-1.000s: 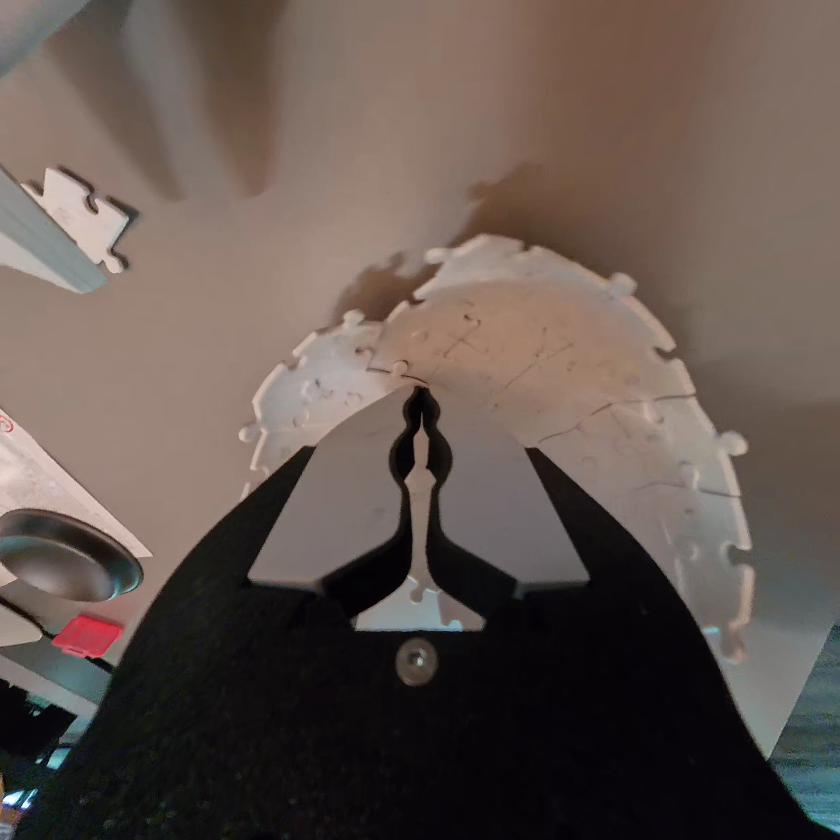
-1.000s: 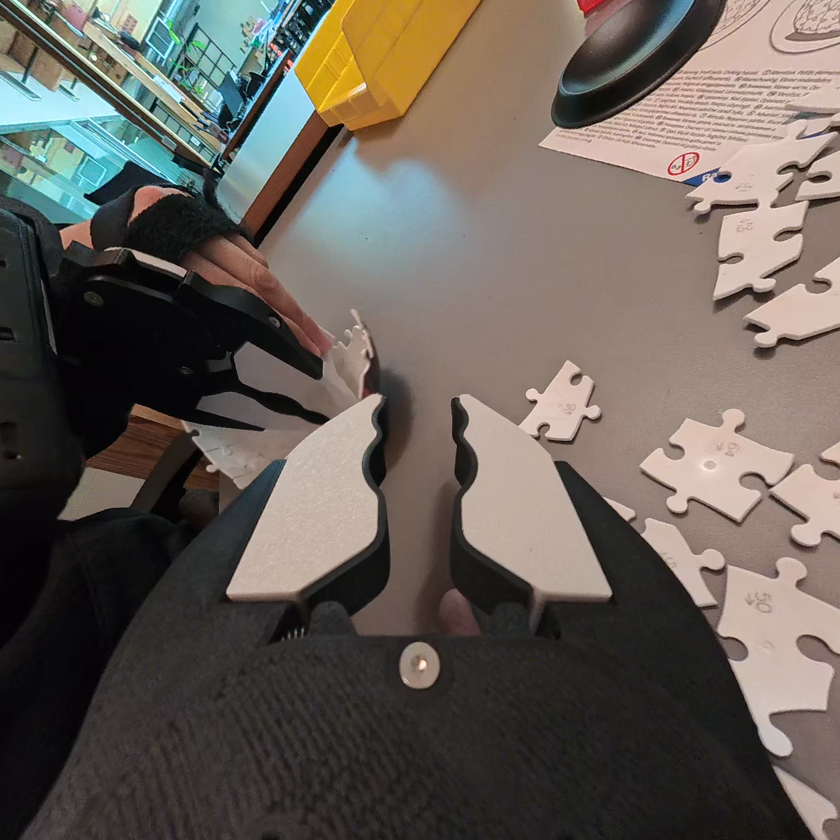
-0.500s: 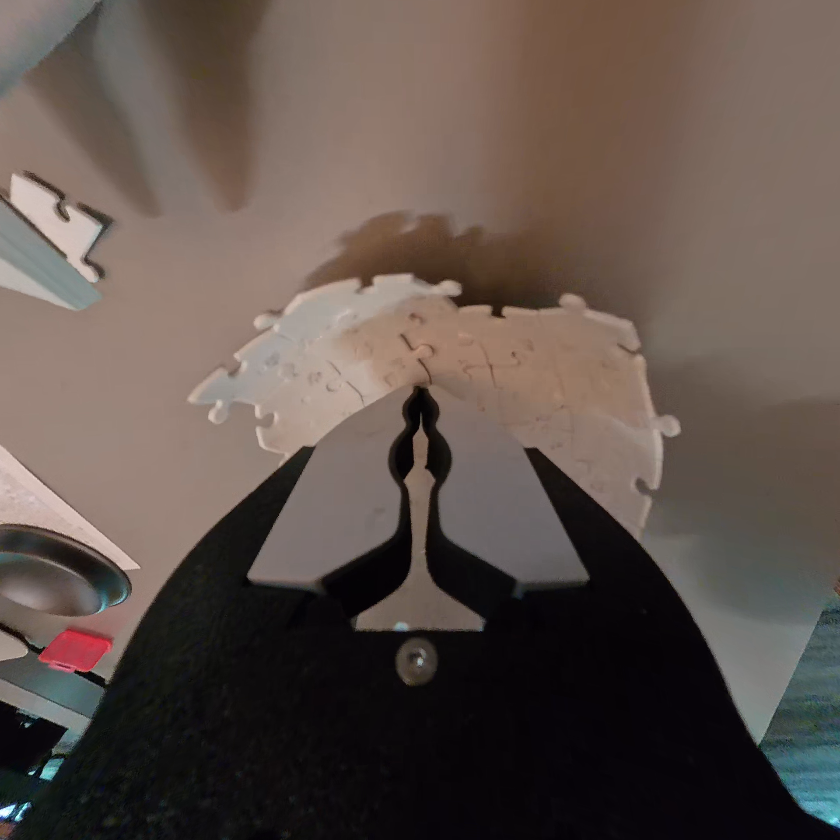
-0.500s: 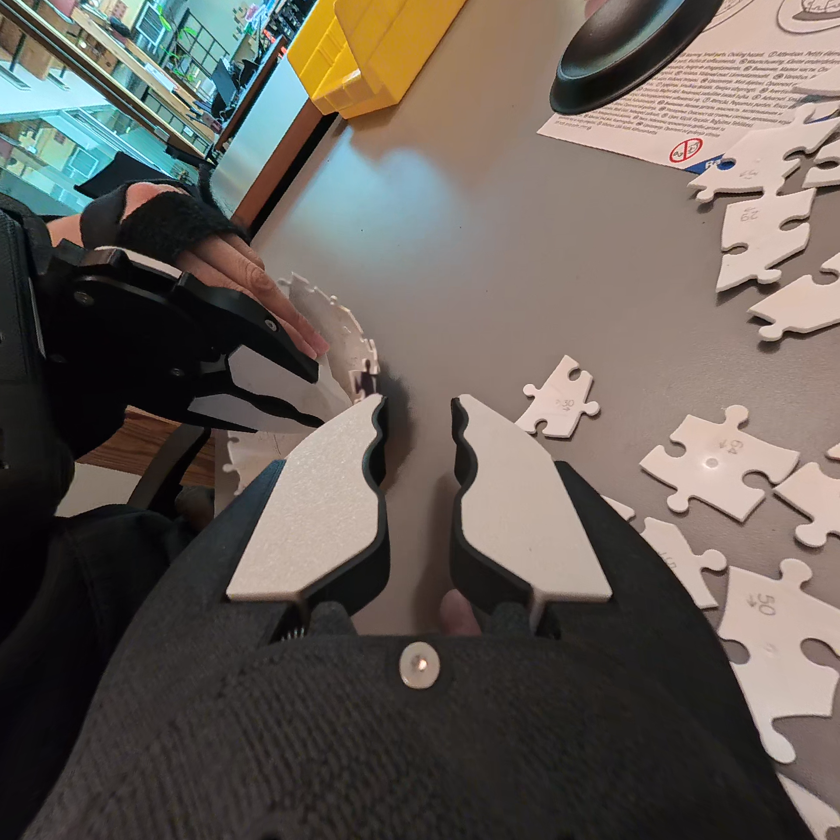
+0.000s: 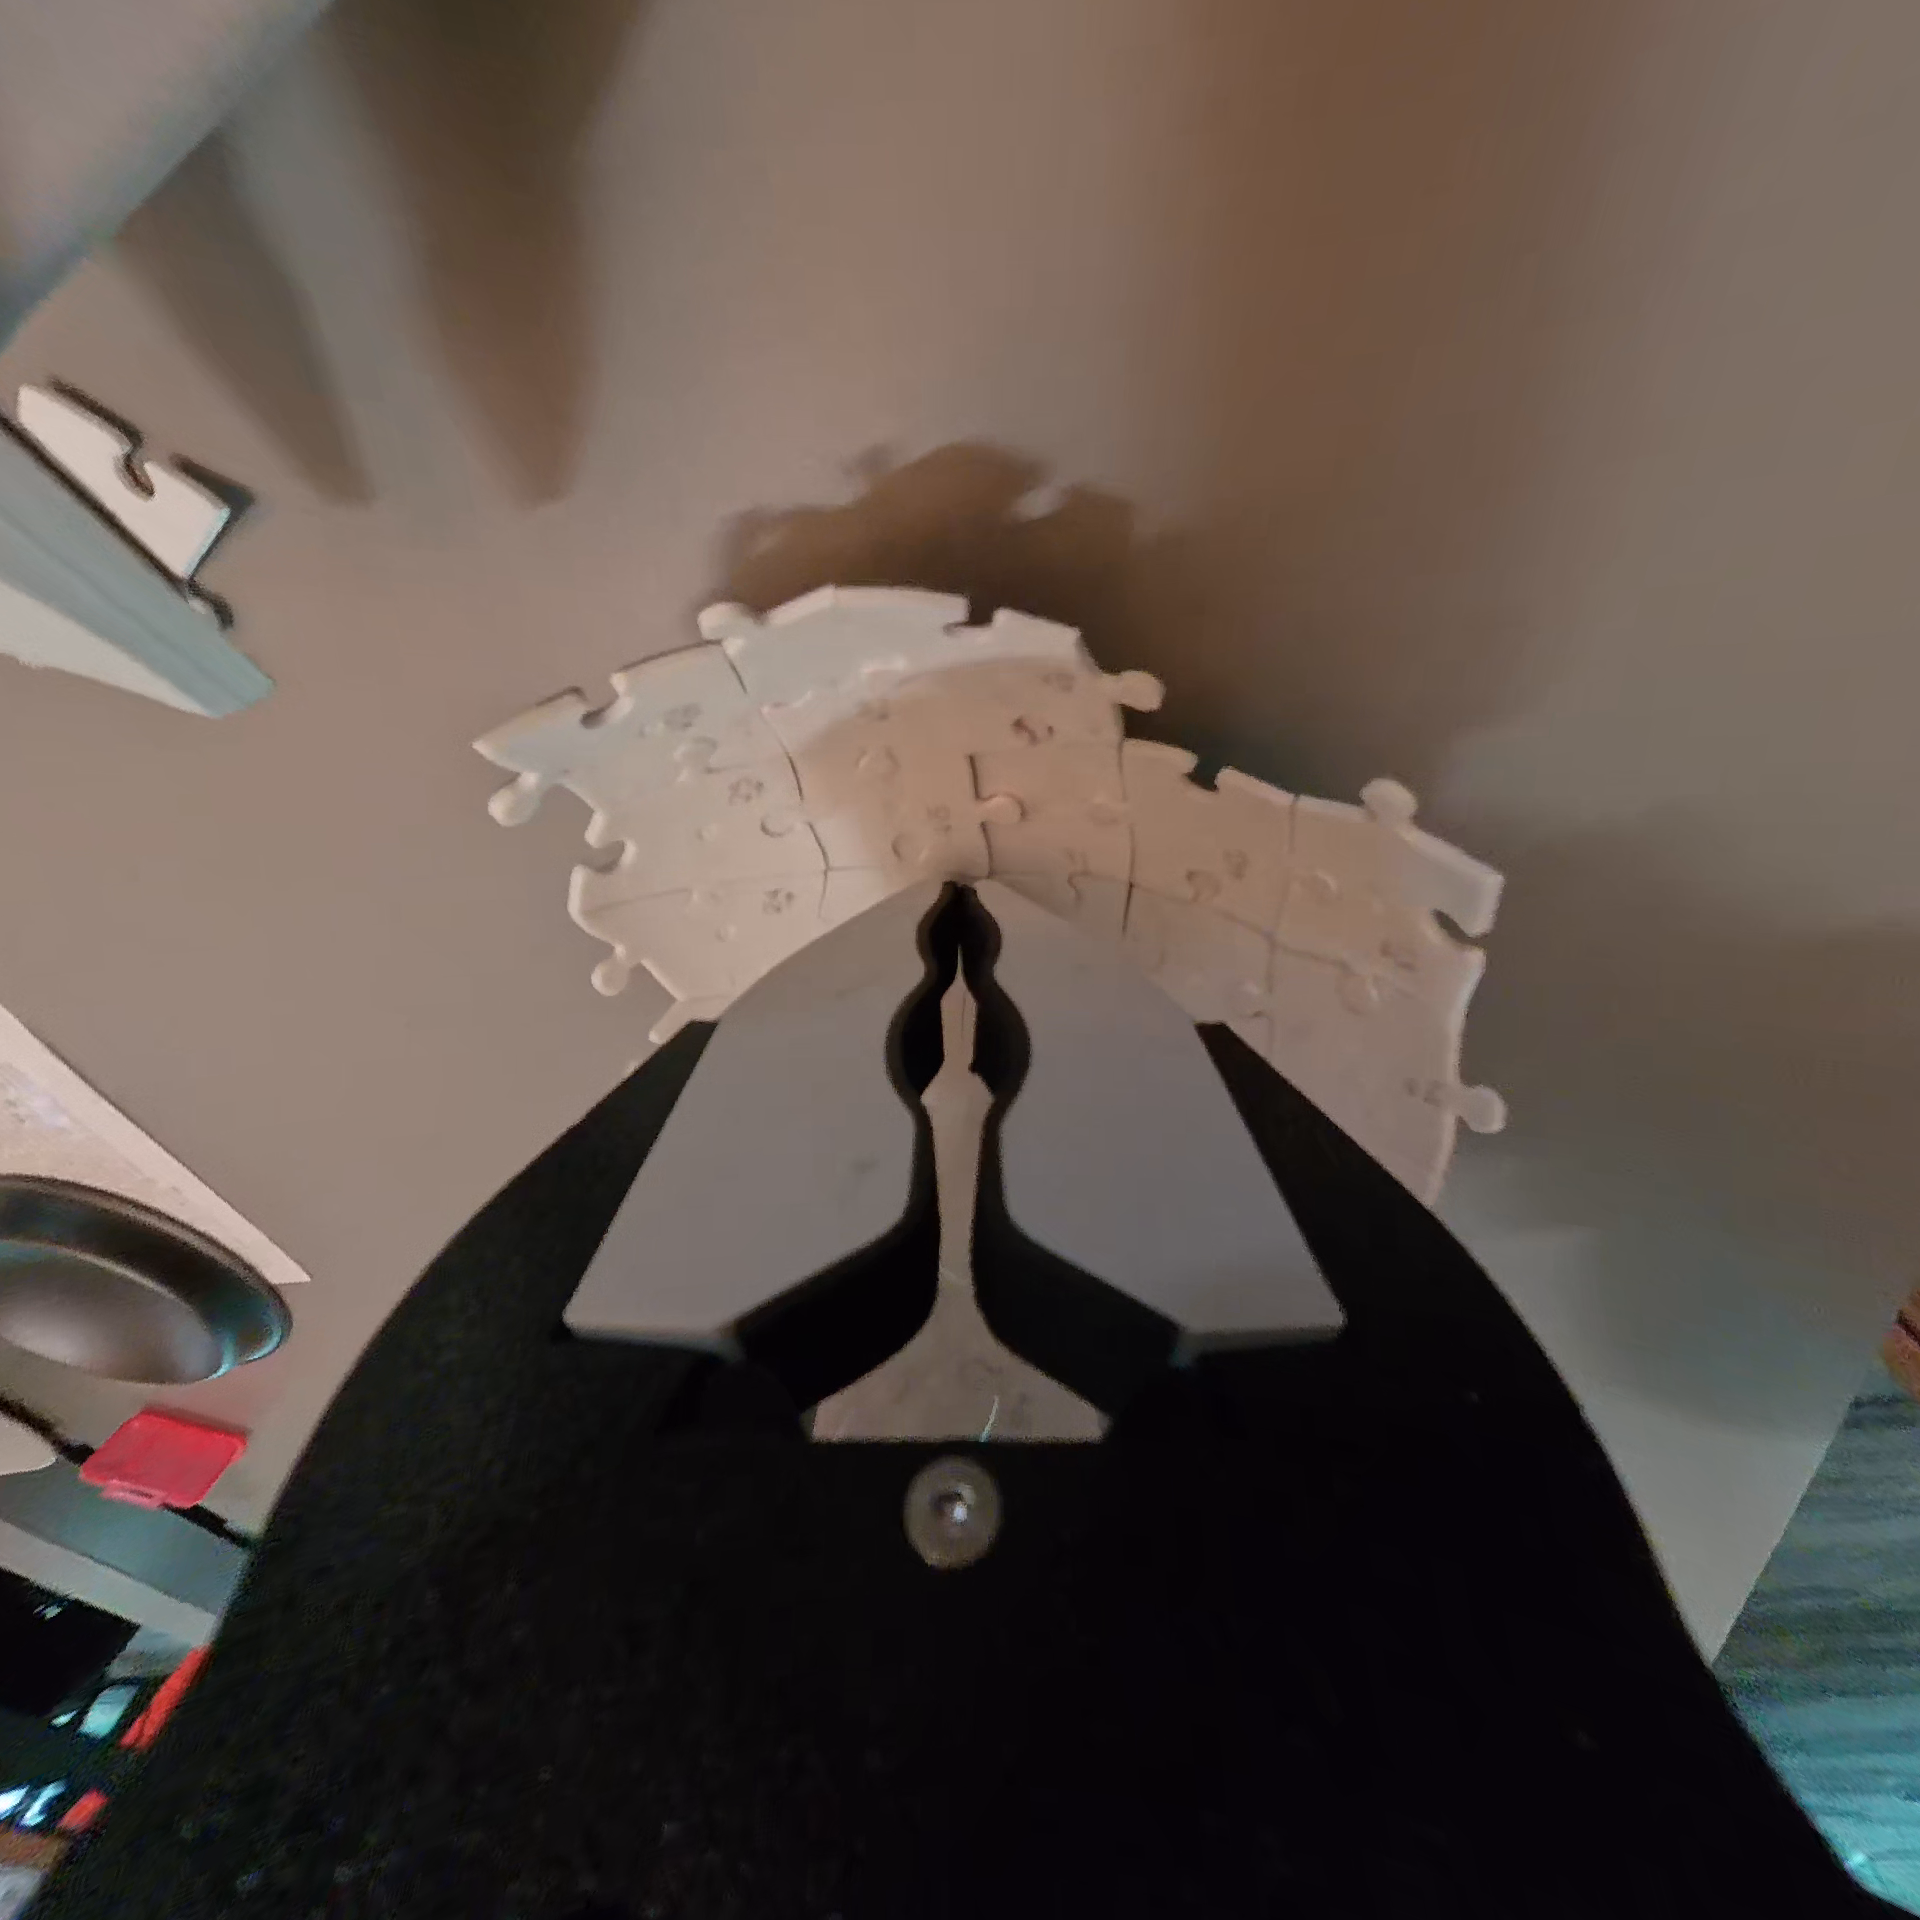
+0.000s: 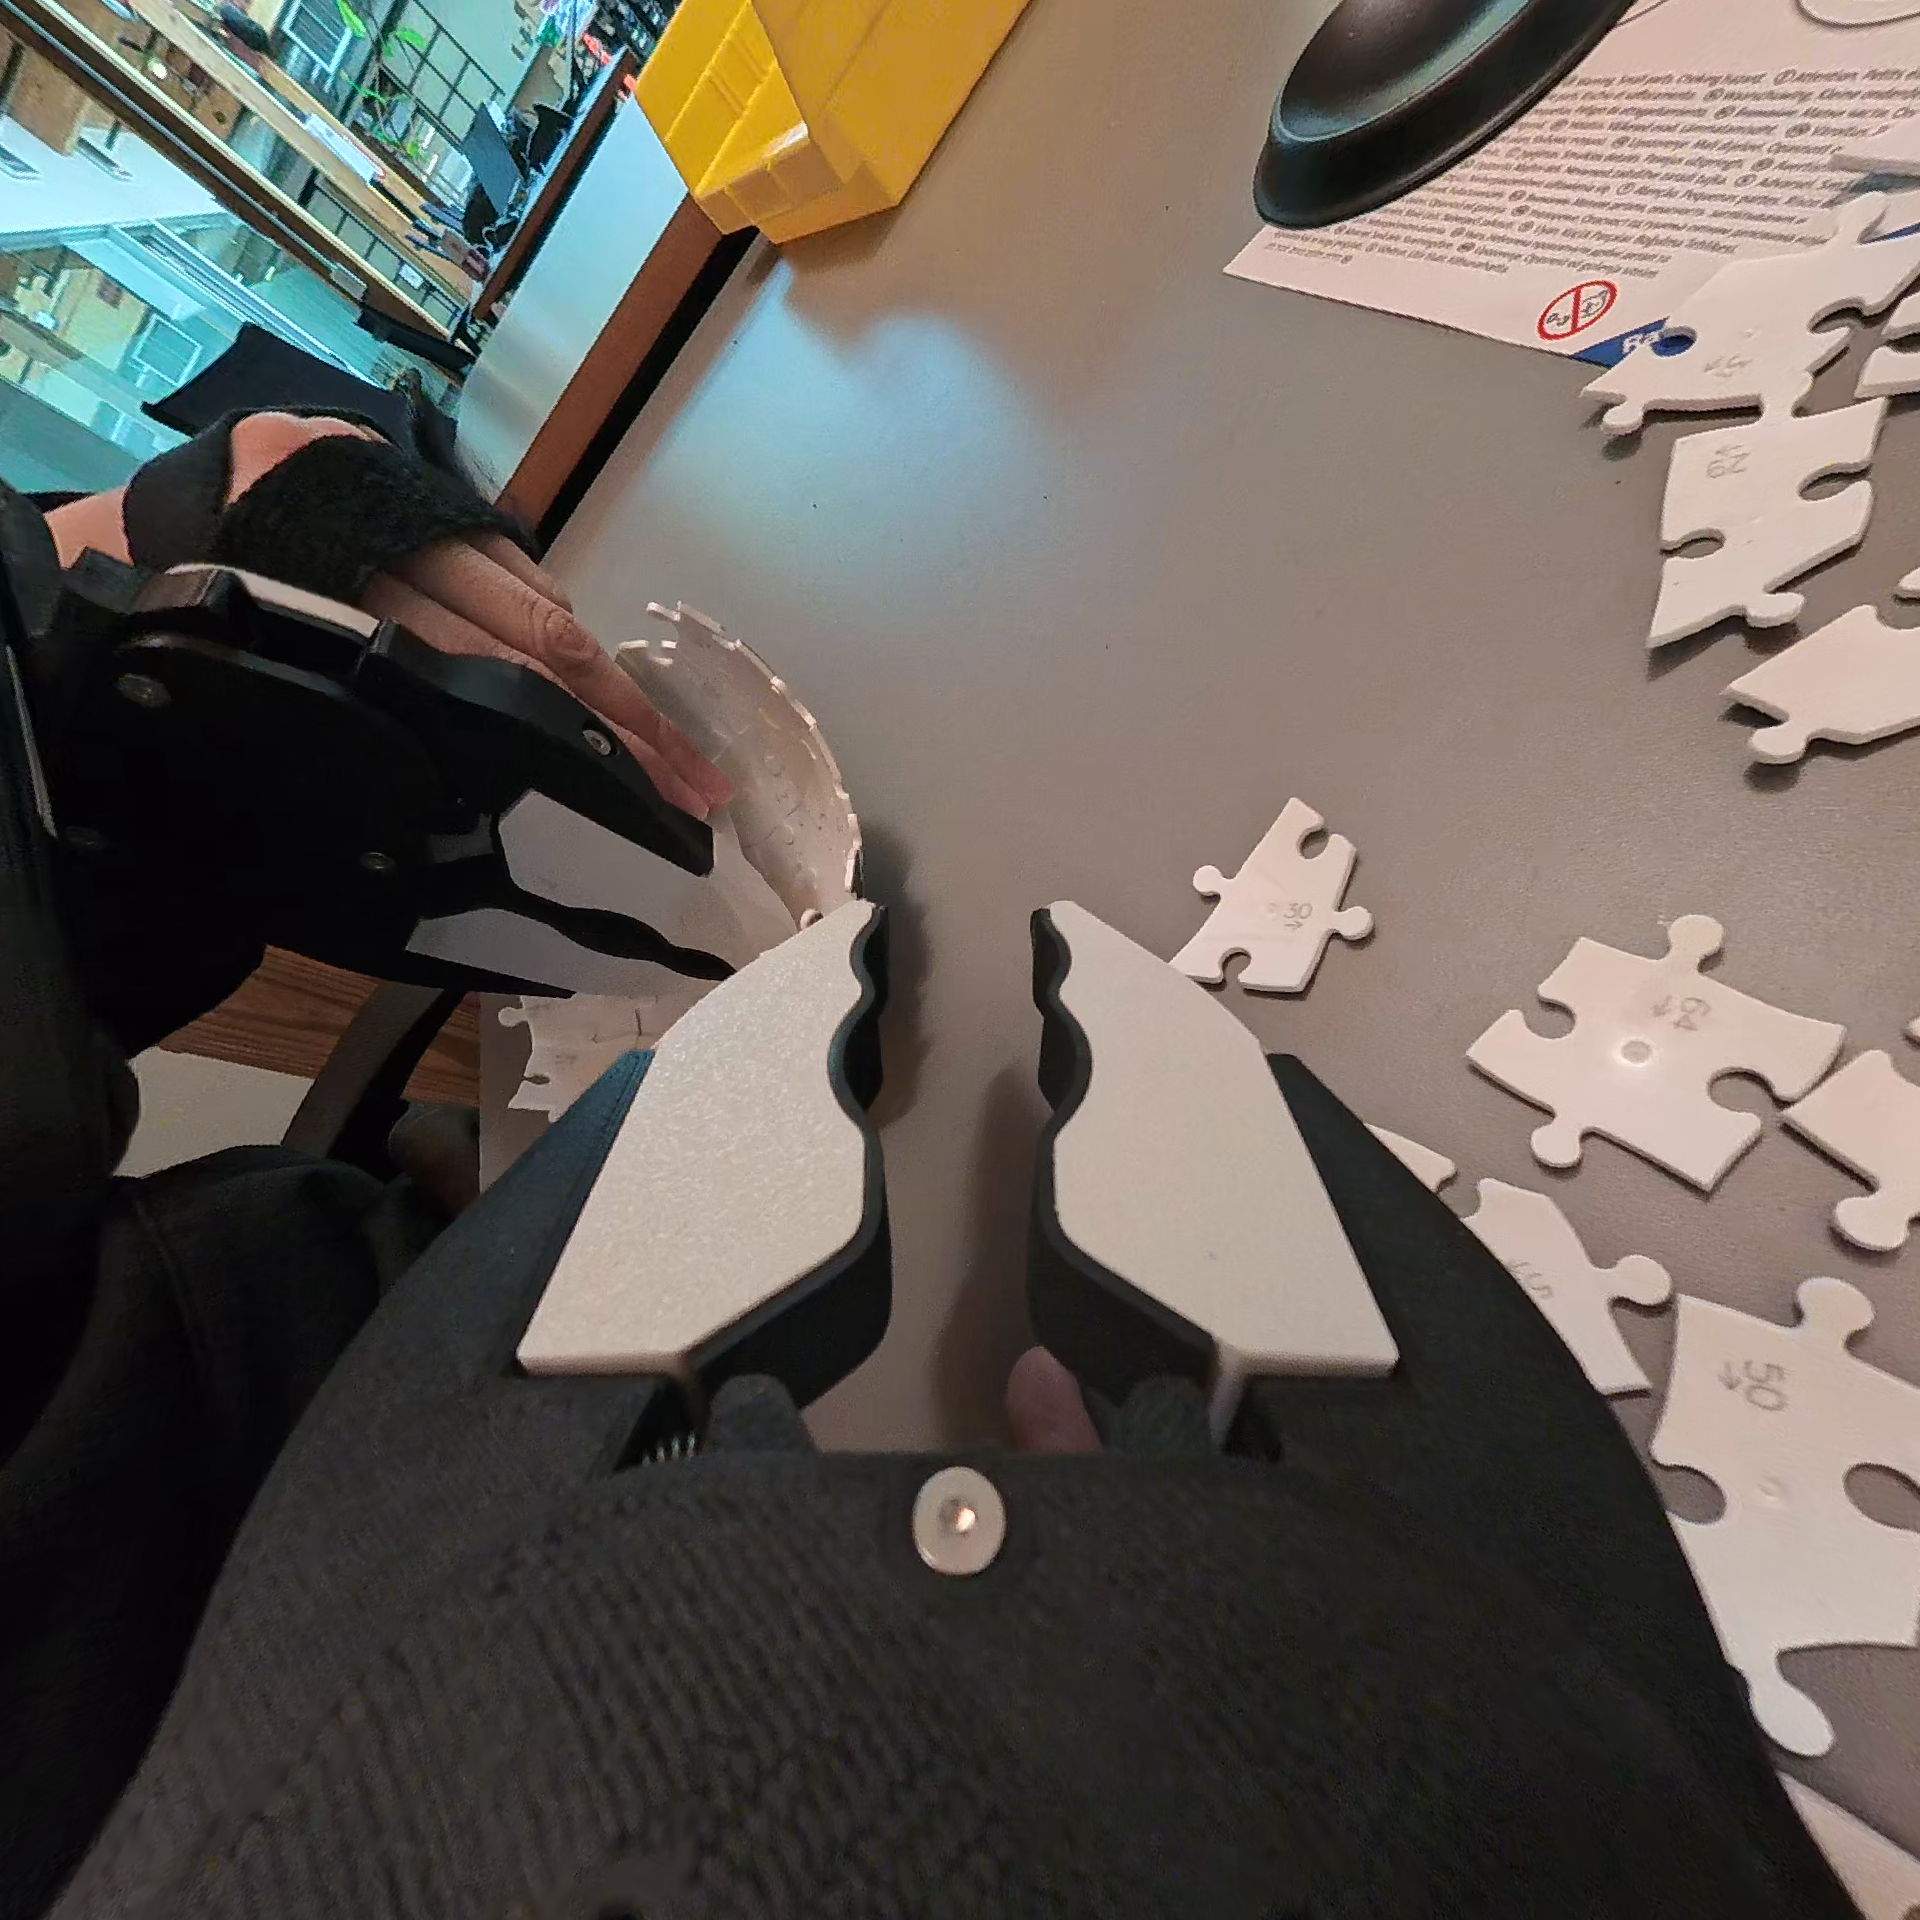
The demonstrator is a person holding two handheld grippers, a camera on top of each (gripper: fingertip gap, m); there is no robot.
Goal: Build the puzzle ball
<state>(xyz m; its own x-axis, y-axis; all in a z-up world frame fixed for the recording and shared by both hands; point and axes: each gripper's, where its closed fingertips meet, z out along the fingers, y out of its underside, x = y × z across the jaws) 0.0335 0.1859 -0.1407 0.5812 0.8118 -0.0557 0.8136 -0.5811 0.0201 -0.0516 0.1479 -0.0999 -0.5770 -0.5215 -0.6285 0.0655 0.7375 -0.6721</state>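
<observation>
My left gripper (image 5: pixel 961 896) is shut on the edge of a partly built white puzzle ball shell (image 5: pixel 1049 800), a curved sheet of joined pieces held just above the grey table. In the right wrist view the left gripper (image 6: pixel 715 916) comes in from the left, and a gloved hand's fingertips (image 6: pixel 665 764) rest on the shell (image 6: pixel 774 748). My right gripper (image 6: pixel 956 920) is open and empty, low over the table, just right of the shell. Loose white pieces (image 6: pixel 1283 906) lie to its right.
Several more loose pieces (image 6: pixel 1652 1049) are spread at the right. A black dish (image 6: pixel 1423 104) stands on a printed sheet (image 6: pixel 1579 223) at the far right, a yellow bin (image 6: pixel 821 104) at the back. The table edge (image 6: pixel 613 364) runs along the left. The left gripper's tips are roughly 10 cm from the right gripper's.
The shell has turned in my left gripper and now shows a different side, with its rim higher. My right gripper has stayed open and almost still.
</observation>
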